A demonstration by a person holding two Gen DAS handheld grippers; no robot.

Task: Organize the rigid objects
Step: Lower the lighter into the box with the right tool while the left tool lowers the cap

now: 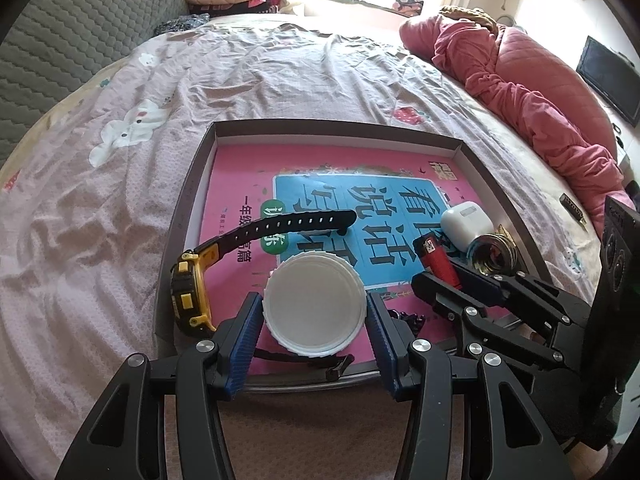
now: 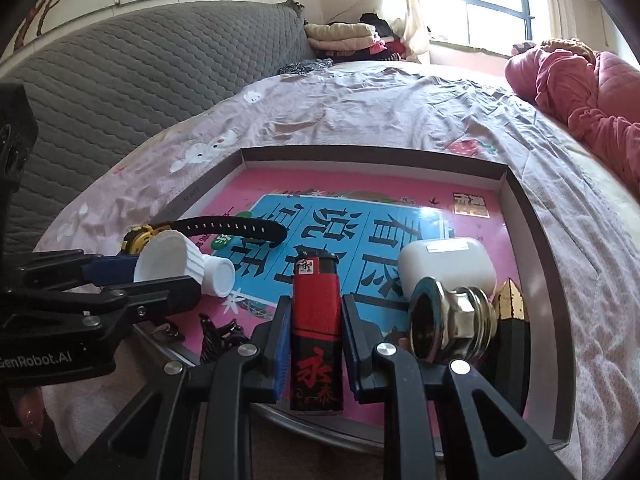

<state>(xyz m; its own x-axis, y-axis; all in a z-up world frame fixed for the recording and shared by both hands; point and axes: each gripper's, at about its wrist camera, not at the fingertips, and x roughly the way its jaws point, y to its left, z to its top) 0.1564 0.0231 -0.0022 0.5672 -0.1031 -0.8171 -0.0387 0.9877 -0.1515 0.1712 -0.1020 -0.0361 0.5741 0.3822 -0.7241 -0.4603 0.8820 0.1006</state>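
Both grippers hold objects over the box tray on the bed.

The left gripper [image 1: 314,312] pinches the white ribbed cap [image 1: 315,305]; the right gripper [image 2: 316,344] clamps the red lighter [image 2: 317,320]. In the tray [image 1: 336,130] lie a yellow watch [image 1: 190,288], farther a white earbud case [image 1: 466,222].

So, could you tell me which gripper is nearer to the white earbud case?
Right. The right gripper, shut on the red lighter, sits just beside the white earbud case; the left gripper, holding the white lid, is farther away, across the tray.
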